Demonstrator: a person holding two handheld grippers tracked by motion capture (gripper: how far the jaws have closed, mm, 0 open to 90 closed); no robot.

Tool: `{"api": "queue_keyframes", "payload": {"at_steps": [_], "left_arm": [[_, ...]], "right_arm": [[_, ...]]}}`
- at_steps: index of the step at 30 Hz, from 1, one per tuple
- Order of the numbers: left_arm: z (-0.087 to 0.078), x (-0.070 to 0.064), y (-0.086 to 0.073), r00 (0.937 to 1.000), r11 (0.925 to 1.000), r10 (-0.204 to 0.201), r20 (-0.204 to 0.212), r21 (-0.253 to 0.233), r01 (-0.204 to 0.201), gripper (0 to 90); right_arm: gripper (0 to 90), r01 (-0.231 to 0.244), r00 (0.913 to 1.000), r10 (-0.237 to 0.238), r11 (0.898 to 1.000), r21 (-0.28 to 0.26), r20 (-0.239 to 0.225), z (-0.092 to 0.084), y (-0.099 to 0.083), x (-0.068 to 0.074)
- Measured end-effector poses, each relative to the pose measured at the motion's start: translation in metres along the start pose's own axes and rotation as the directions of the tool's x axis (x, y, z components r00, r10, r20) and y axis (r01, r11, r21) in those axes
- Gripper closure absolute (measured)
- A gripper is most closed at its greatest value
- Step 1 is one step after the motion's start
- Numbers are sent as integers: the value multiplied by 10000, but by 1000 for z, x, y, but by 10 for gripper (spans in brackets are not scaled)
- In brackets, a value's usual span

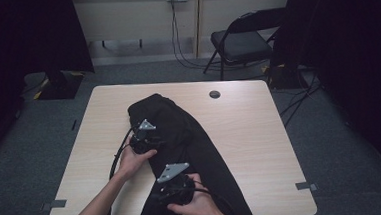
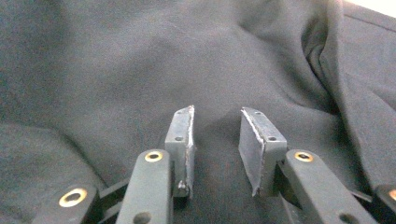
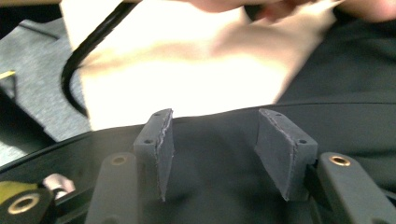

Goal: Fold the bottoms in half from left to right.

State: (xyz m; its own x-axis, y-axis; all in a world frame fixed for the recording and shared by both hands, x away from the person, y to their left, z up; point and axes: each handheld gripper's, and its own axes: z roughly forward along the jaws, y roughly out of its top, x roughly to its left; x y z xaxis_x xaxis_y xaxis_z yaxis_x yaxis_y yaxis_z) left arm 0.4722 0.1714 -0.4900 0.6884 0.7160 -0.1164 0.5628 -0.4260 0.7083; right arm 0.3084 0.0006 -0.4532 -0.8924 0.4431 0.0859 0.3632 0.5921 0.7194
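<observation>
A black garment [image 1: 185,138] lies along the light wooden table [image 1: 250,129], from the middle down past the near edge. My left gripper [image 1: 144,139] rests over the garment's left side, held from below by a hand. Its jaws stand apart just above wrinkled black cloth [image 2: 140,70], and nothing is pinched between the left gripper's [image 2: 217,114] pads. My right gripper [image 1: 174,189] hovers lower down over the garment near the front edge. The right gripper [image 3: 212,116] is open above the cloth's hem [image 3: 224,135], with bare tabletop [image 3: 177,74] beyond.
A round cable hole [image 1: 214,94] sits at the table's far side. A black cable [image 1: 118,152] trails from the left gripper across the tabletop. A folding chair [image 1: 244,41] stands behind the table on grey carpet. Tape marks [image 1: 55,204] lie near the front corners.
</observation>
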Motion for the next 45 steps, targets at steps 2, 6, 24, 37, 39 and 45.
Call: {"api": "queue_keyframes", "payload": {"at_steps": [2, 6, 24, 37, 39, 45], "left_arm": [[0, 2, 0, 10000, 10000, -33, 84, -42, 33, 658], [0, 3, 0, 9999, 10000, -26, 123, -5, 26, 666], [0, 6, 0, 9999, 9999, -101, 128, -48, 102, 713], [-1, 5, 1, 10000, 9999, -45, 76, 117, 44, 714], [0, 4, 1, 9999, 9999, -100, 1, 34, 100, 714], [0, 4, 1, 10000, 10000, -49, -64, 47, 49, 714]], "right_arm": [[419, 93, 9999, -91, 9998, 184, -114, 13, -2, 7], [339, 81, 9999, -78, 9990, 434, -87, 32, -5, 10], [900, -7, 9975, 17, 9999, -146, 703, 14, -7, 11], [900, -1255, 9384, 2029, 9543, -2714, 2797, -128, -41, -42], [900, -1476, 9072, 2403, 9504, -2739, 3452, -143, -55, -59], [900, -3465, 7903, 3906, 9203, -1814, 4720, -152, -116, -108]]}}
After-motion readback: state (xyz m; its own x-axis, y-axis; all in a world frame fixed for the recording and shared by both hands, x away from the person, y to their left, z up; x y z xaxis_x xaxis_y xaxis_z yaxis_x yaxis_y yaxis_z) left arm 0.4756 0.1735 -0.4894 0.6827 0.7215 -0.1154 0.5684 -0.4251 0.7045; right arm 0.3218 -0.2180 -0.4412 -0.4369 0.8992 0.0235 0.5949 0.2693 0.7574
